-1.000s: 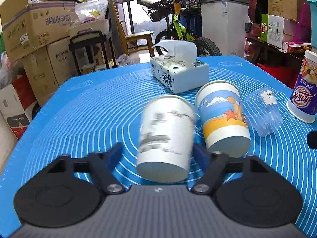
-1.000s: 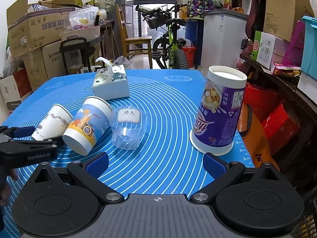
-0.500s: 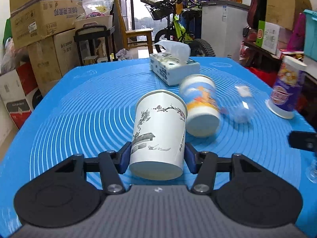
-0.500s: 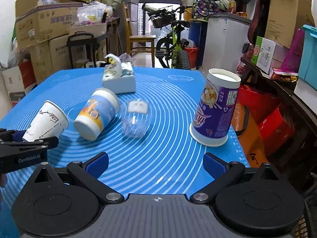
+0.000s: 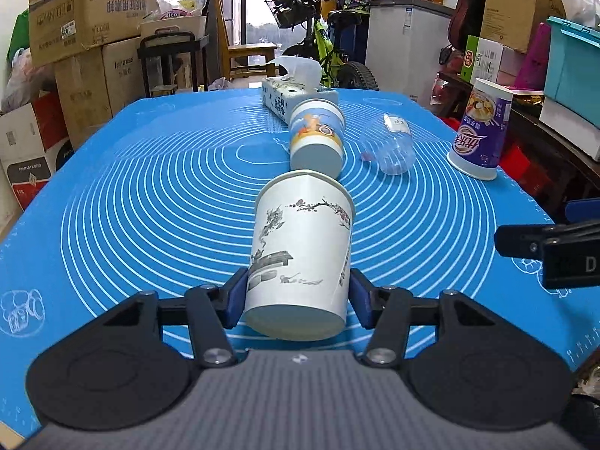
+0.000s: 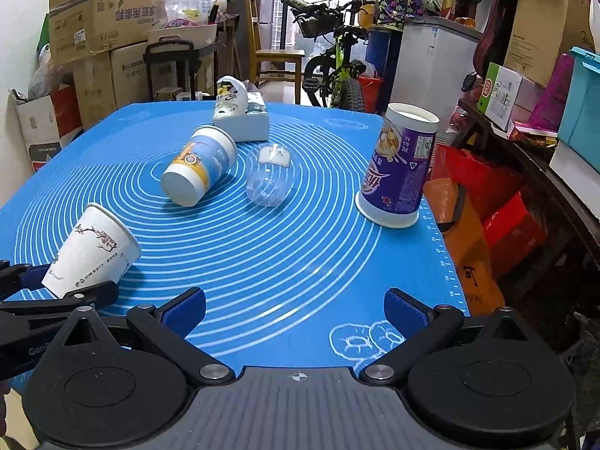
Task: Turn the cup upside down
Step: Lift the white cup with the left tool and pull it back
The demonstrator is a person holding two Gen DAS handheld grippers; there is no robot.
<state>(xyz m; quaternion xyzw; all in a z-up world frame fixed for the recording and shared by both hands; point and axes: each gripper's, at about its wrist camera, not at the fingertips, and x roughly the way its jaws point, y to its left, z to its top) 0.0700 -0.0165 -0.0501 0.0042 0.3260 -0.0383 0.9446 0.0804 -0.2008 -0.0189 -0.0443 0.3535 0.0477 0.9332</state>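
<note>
My left gripper (image 5: pixel 298 302) is shut on a white paper cup with an ink painting (image 5: pixel 300 258). It grips the cup near its base and holds it tilted, mouth pointing away, above the blue mat (image 5: pixel 150 195). The same cup shows at the left of the right wrist view (image 6: pixel 90 251), lifted off the mat and leaning, with the left gripper (image 6: pixel 56 288) around it. My right gripper (image 6: pixel 294 313) is open and empty above the mat's near edge.
A blue and yellow paper cup (image 5: pixel 317 137) and a clear plastic cup (image 5: pixel 392 146) lie on their sides mid-mat. A tall purple cup (image 5: pixel 480 131) stands upside down at the right edge. A tissue box (image 5: pixel 296 95) sits at the back. Boxes and a bicycle stand beyond.
My left gripper closed on the white cup and lifted it back toward the near left of the mat. The right gripper drew back a little and stayed open.
</note>
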